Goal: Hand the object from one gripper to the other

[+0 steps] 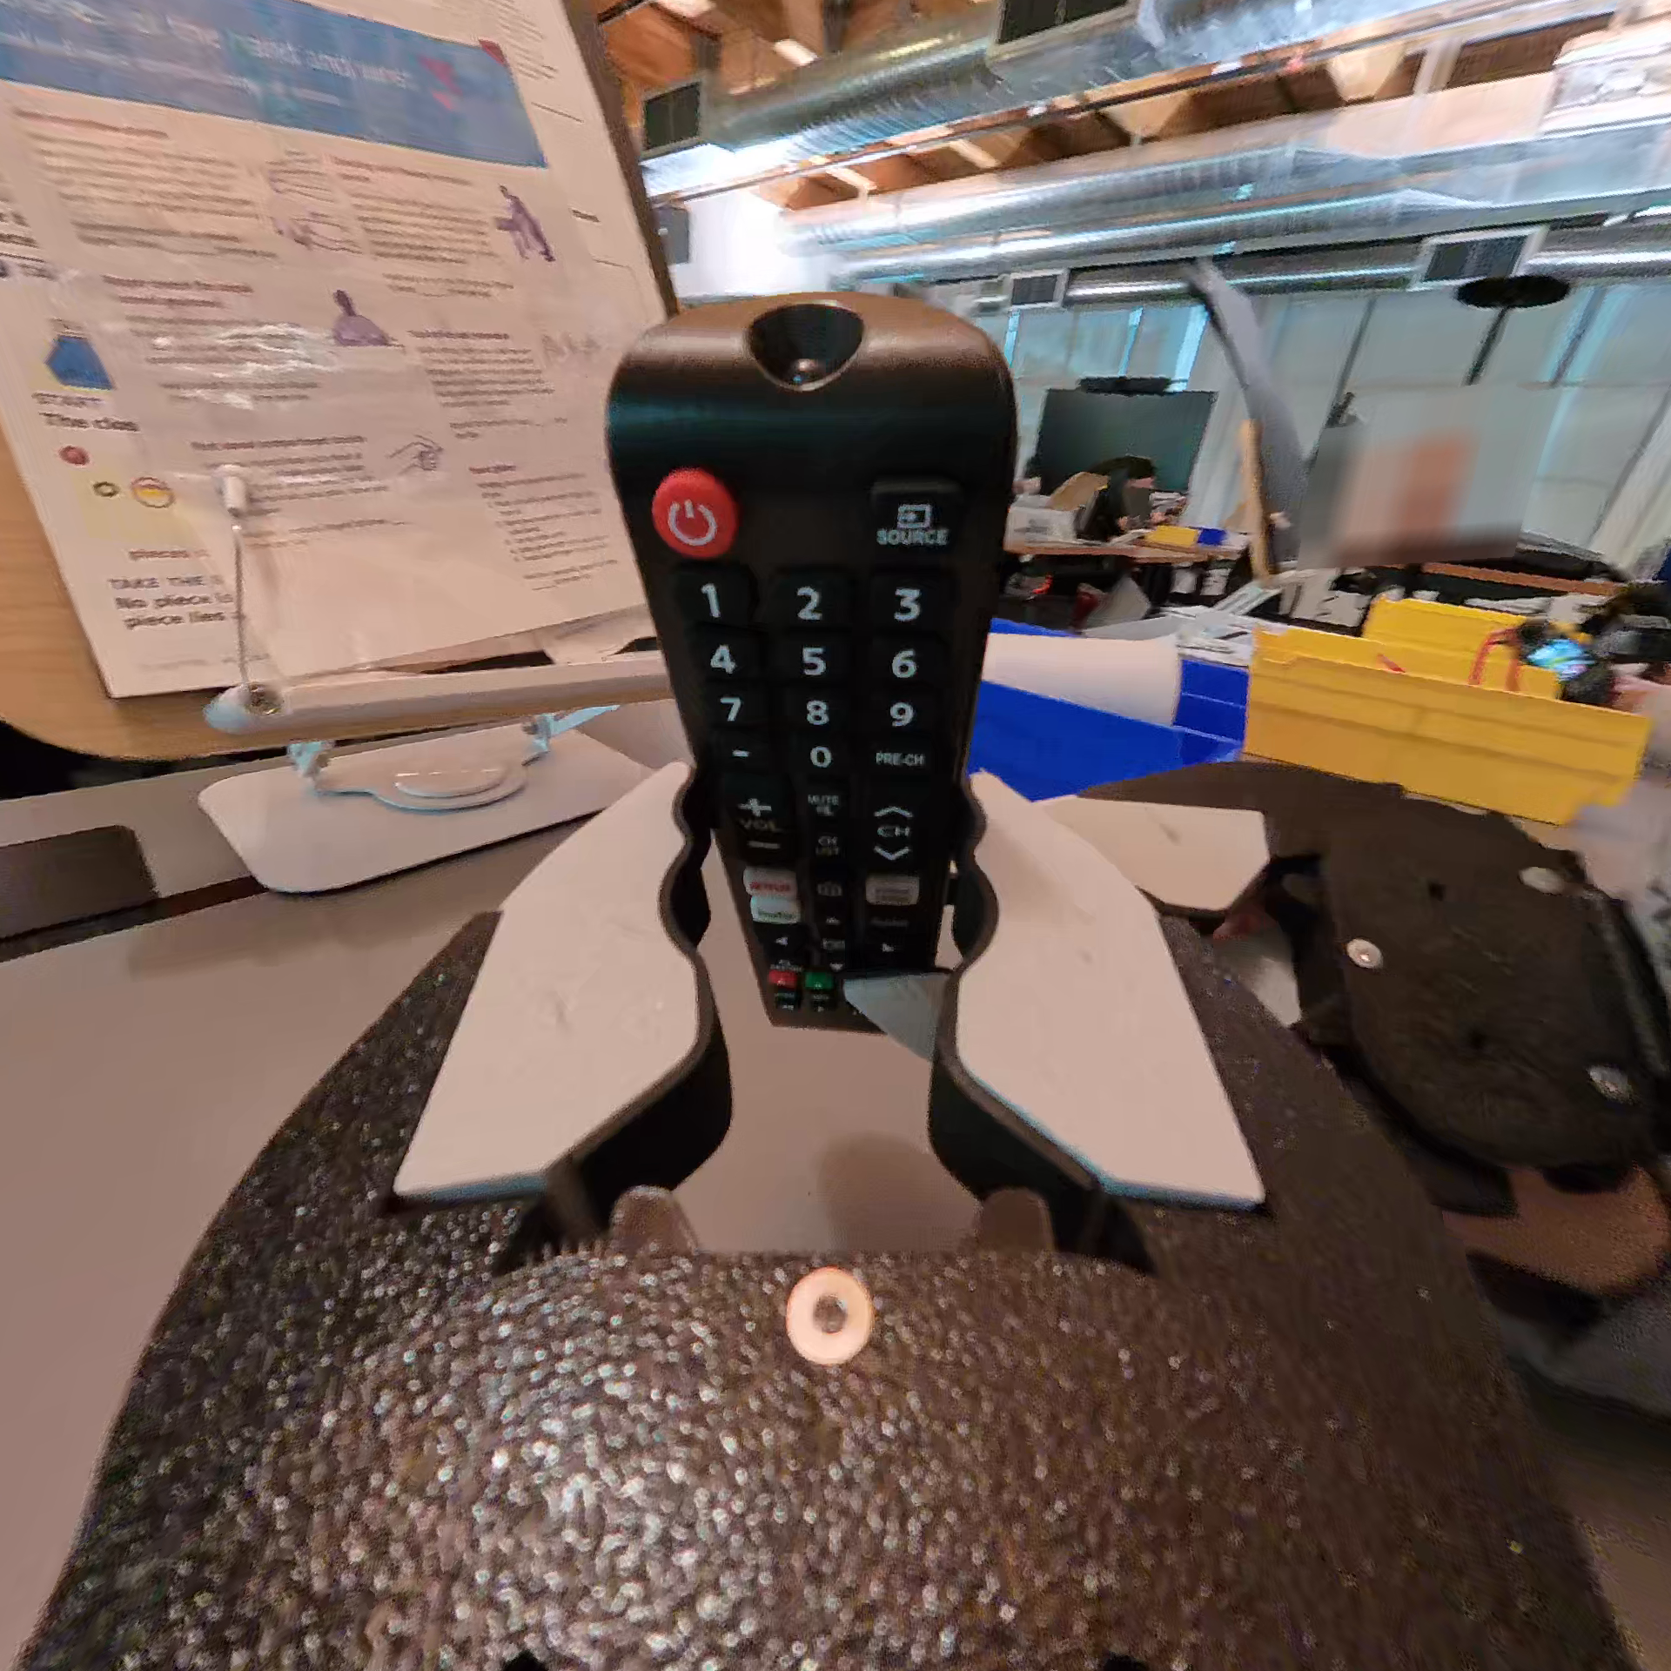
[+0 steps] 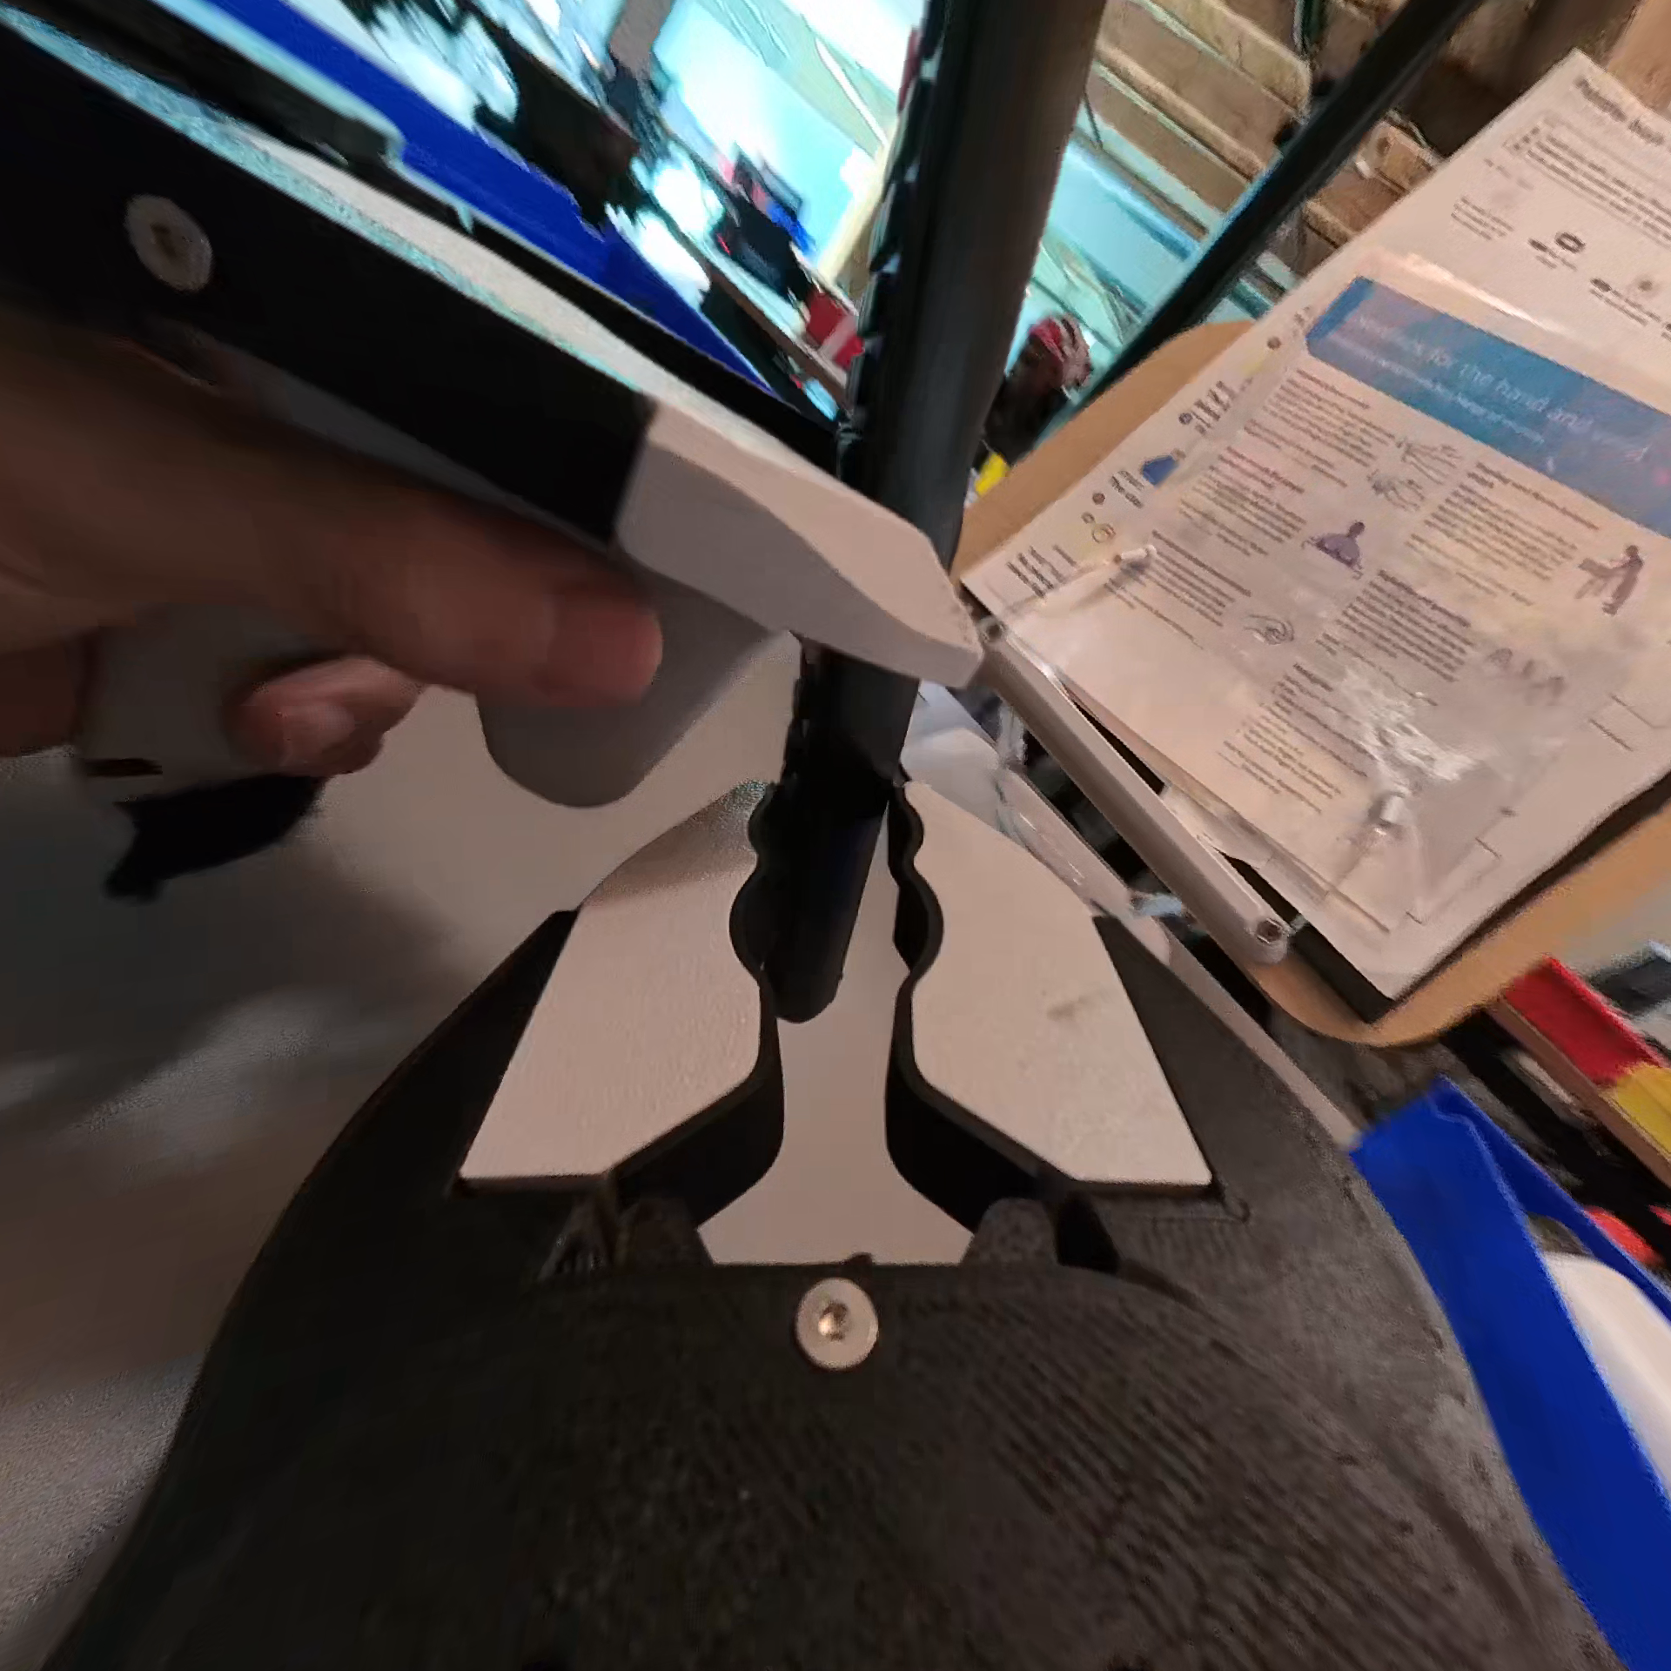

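Observation:
A black remote control (image 1: pixel 814 633) with a red power button stands upright, buttons facing the camera. My left gripper (image 1: pixel 827 796) is shut on its lower half, one white finger on each side edge. In the right wrist view the remote (image 2: pixel 931 407) shows edge-on, rising between the fingers of my right gripper (image 2: pixel 836 800). Those jaws stand close around its bottom end, and a slim gap shows at the right finger. One right fingertip (image 1: pixel 891 1008) lies over the remote's lower right corner. A hand (image 2: pixel 362 615) holds the left gripper, whose white finger (image 2: pixel 814 561) crosses the view.
A white document stand with a printed sheet (image 1: pixel 316 362) stands on the grey table (image 1: pixel 181 1040) to the left, also showing in the right wrist view (image 2: pixel 1356 588). Blue bins (image 1: pixel 1085 732) and yellow bins (image 1: pixel 1429 714) sit behind. A blue bin (image 2: pixel 1492 1311) is at the right. One gripper's finger ends stand about 4 cm off the other's.

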A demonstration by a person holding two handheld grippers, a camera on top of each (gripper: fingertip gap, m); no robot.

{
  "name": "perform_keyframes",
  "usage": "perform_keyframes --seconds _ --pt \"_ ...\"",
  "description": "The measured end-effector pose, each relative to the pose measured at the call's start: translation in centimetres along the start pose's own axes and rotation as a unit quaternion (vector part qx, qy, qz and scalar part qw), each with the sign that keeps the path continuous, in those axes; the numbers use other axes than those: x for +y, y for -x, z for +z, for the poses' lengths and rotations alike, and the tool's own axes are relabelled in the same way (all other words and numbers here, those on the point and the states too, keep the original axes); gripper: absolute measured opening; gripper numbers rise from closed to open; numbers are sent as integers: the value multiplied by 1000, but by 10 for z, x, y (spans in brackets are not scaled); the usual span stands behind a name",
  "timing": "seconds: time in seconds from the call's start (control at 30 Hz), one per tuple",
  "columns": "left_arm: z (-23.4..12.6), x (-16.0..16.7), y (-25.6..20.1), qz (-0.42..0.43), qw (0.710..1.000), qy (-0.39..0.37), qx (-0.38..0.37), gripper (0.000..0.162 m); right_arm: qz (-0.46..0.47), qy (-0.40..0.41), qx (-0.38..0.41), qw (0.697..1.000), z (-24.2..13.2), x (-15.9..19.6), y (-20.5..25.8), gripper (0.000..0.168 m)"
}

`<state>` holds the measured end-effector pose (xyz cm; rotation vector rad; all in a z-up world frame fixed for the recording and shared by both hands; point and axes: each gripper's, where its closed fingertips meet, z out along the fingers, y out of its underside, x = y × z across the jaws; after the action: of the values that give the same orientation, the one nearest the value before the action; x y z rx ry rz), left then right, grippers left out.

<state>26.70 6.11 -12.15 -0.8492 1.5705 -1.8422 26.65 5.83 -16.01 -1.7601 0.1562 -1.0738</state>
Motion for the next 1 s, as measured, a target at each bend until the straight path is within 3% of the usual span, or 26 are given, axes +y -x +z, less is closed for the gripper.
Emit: perform_keyframes --seconds 0.07,0.17,0.27,0.33,0.43,0.57,0.67,0.8,0.87,0.97,1.0 --pt "-3 -7 -2 -13 998 -19 52 51 69 -51 -57 995 -6 -8 2 29" --pt "-18 -25 -12 -83 976 -79 186 51 234 -88 -166 954 -14 -13 2 66" --pt "-34 -34 -18 -117 946 -114 281 51 328 -125 -313 883 -31 -27 23 62" --pt "-39 -29 -22 -97 939 -103 315 51 349 -137 -339 863 -34 -31 28 60" --pt "-42 -25 -26 -89 934 -90 335 51 320 -129 -337 876 -32 -27 34 49" --pt "-42 -25 -28 -86 932 -96 338 51 288 -112 -335 890 -32 -26 36 48" --pt "-36 -29 -16 -98 947 -106 286 48 257 -111 -261 924 -24 -22 22 48" --pt "-27 -30 0 -130 963 -79 224 63 128 -73 -134 980 -14 -6 4 49" --pt "-25 -31 6 -153 964 -67 209 57 38 -54 -74 995 -11 0 -2 48" --pt "-25 -27 21 -164 970 -53 174 28 -63 -34 -12 997 -10 4 -10 49" --pt "-24 -23 22 -162 970 -39 177 27 -73 -22 -8 997 -9 8 -10 49"
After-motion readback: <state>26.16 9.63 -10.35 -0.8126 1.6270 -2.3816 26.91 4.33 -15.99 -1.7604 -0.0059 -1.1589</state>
